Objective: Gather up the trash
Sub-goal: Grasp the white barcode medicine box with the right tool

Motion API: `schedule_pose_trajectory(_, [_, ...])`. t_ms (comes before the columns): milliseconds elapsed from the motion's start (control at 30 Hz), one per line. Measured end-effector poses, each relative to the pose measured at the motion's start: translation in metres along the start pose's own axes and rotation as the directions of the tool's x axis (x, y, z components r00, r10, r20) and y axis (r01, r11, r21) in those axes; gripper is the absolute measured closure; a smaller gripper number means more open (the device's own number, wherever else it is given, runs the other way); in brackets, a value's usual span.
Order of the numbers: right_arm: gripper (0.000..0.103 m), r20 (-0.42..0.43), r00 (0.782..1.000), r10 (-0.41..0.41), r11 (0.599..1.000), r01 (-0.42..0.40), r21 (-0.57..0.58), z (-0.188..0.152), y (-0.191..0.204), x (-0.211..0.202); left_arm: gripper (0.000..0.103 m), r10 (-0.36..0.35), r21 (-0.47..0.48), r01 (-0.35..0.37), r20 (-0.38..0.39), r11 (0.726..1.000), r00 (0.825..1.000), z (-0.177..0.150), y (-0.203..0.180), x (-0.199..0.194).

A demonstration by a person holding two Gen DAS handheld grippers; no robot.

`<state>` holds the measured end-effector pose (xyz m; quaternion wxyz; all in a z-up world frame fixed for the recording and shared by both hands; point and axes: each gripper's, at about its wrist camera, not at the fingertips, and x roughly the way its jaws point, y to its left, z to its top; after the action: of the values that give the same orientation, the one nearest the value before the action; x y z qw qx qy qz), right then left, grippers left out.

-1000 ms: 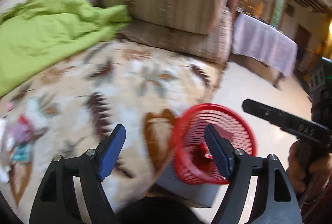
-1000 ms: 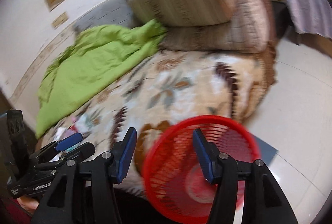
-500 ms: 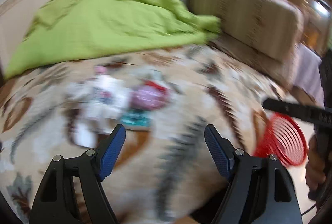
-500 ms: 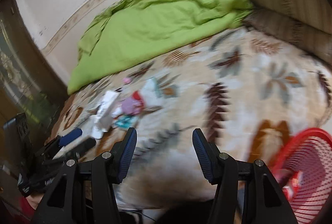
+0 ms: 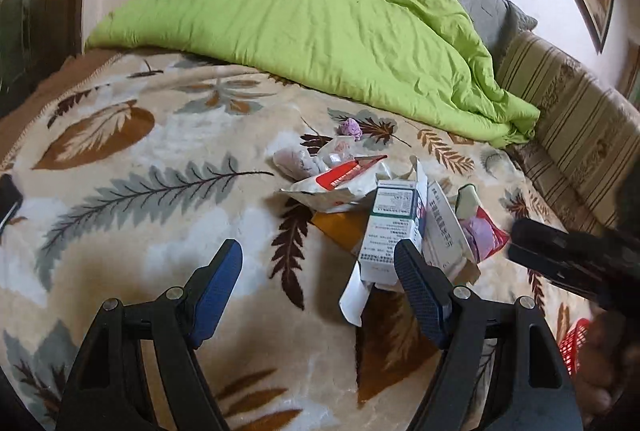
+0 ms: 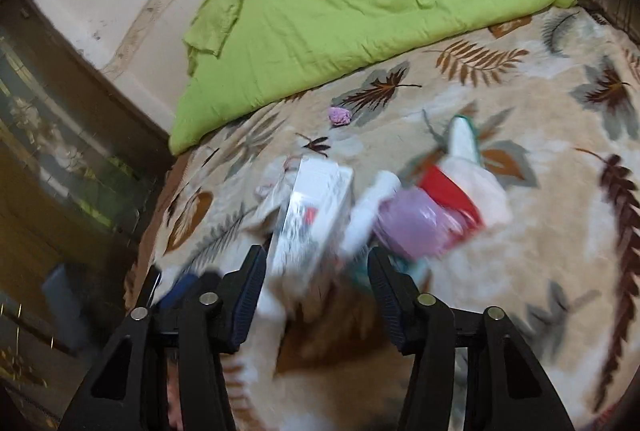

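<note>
Red basket [image 5: 574,345] edge only in left wrist view.

Green quilt [image 5: 320,15] on leaf-patterned blanket [image 5: 132,191]

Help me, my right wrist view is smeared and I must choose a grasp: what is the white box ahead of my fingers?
Observer: A carton with small print, among wrappers on the blanket.
Operator: Where is the basket?
Observer: The red basket shows low at the right edge of the left wrist view, mostly cut off.
Operator: Is the left gripper free?
Observer: Yes, the left gripper is open and empty, its right finger near the carton.
</note>
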<state>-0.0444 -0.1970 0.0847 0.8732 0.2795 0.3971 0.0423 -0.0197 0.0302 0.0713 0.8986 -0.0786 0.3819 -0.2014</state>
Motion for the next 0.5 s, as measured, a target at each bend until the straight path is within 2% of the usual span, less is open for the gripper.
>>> schedule_pose_trajectory(67, [0.052, -0.019, 1.000, -0.007, 1.000, 0.007, 0.008, 0.007, 0.001, 0.021, 0.026, 0.004, -0.005, -0.005, -0.011, 1.000, 1.000, -0.001, 0.001, 0.002])
schedule_pose_trajectory(100, [0.058, -0.044, 0.999, -0.006, 1.000, 0.007, 0.015, 0.008, 0.000, 0.034, 0.026, -0.002, -0.008, 0.002, -0.022, 1.000, 1.000, -0.002, 0.002, 0.004])
schedule_pose_trajectory(167, [0.071, -0.090, 0.996, -0.025, 1.000, 0.027, 0.016, 0.006, -0.004, 0.049, 0.026, -0.019, -0.009, 0.019, -0.033, 1.000, 0.999, -0.003, 0.000, 0.006])
schedule_pose_trajectory(200, [0.085, -0.094, 0.995, -0.023, 1.000, 0.024, 0.009, 0.003, -0.007, 0.051, 0.026, -0.027, -0.002, 0.027, -0.033, 1.000, 0.999, -0.003, -0.002, 0.006])
schedule_pose_trajectory(300, [0.089, -0.047, 0.998, -0.041, 0.999, 0.039, -0.027, -0.002, -0.011, 0.037, 0.026, -0.046, 0.024, 0.047, -0.031, 0.999, 0.998, -0.001, -0.009, 0.008])
schedule_pose_trajectory(400, [0.089, 0.044, 0.998, -0.041, 0.998, 0.044, -0.053, 0.001, -0.016, 0.010, 0.026, -0.070, 0.057, 0.073, -0.044, 0.996, 0.997, 0.002, -0.026, 0.021])
schedule_pose_trajectory(500, [0.089, 0.136, 0.989, -0.059, 0.994, 0.071, -0.085, 0.004, -0.018, -0.011, 0.026, -0.066, 0.106, 0.074, -0.078, 0.992, 0.995, 0.003, -0.041, 0.039])
